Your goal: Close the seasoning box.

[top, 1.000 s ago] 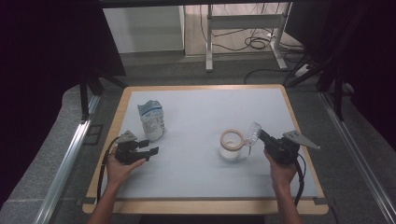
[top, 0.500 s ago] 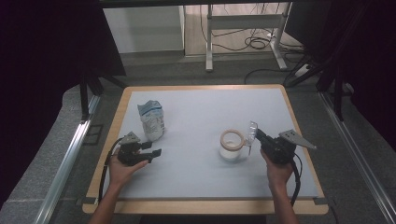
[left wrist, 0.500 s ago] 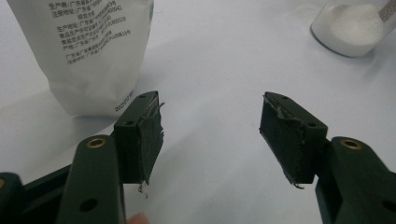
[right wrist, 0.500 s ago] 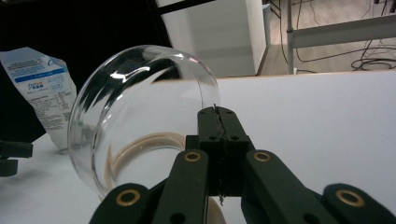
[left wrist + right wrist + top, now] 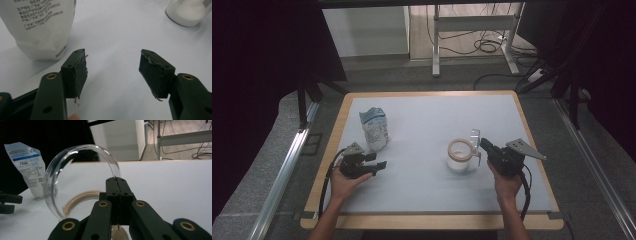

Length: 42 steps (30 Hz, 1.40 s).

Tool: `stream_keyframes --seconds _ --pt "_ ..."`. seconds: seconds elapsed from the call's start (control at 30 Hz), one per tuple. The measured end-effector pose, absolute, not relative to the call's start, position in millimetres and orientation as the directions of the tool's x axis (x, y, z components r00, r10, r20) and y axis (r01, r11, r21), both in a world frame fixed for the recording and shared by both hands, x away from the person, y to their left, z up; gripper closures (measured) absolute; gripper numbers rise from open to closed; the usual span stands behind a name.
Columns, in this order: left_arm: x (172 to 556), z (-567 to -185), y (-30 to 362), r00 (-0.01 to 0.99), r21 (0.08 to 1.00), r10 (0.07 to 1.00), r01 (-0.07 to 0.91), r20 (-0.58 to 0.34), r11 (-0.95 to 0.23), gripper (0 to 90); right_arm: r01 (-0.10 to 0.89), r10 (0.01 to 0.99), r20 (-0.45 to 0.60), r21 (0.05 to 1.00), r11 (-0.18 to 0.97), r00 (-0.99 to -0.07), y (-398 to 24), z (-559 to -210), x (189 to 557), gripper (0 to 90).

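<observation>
The right tool (image 5: 117, 192) pinches the rim of a clear lid (image 5: 80, 178), hinged up above an open jar (image 5: 460, 156) right of centre on the desk (image 5: 422, 195). The lid looks light, rigid, slippery; grip its edge. The left tool (image 5: 112, 72) gapes empty near a bag (image 5: 375, 129).

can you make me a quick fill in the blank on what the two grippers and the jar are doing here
1. The right gripper is shut on the rim of a clear round ____.
2. The left gripper has its jaws ____, with nothing between them.
3. The white bag stands ____ on the table.
4. The jar holds a ____ powder.

Missing words: lid; open; upright; white
</observation>
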<state>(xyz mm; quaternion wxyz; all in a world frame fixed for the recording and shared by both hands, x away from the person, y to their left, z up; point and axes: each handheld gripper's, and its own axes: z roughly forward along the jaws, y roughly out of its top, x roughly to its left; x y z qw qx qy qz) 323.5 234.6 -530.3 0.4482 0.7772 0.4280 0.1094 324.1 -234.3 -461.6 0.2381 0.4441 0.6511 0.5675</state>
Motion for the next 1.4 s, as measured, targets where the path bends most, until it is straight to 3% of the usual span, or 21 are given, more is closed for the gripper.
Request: stream_keyframes --seconds 0.5,0.97,1.4 --pt "324 -533 231 0.614 0.783 0.756 0.577 -0.229 -0.232 39.6 0.324 0.797 0.179 0.946 0.022 -0.577 -209 -465 327 89.7" --pt "324 -533 233 0.613 0.781 0.757 0.579 -0.228 -0.235 39.6 0.348 0.828 0.167 0.937 0.037 -0.536 -246 -472 328 89.6" --pt "325 -536 232 0.615 0.774 0.754 0.586 -0.231 -0.241 39.6 0.456 0.863 0.165 0.886 0.083 -0.477 -291 -506 340 89.4"
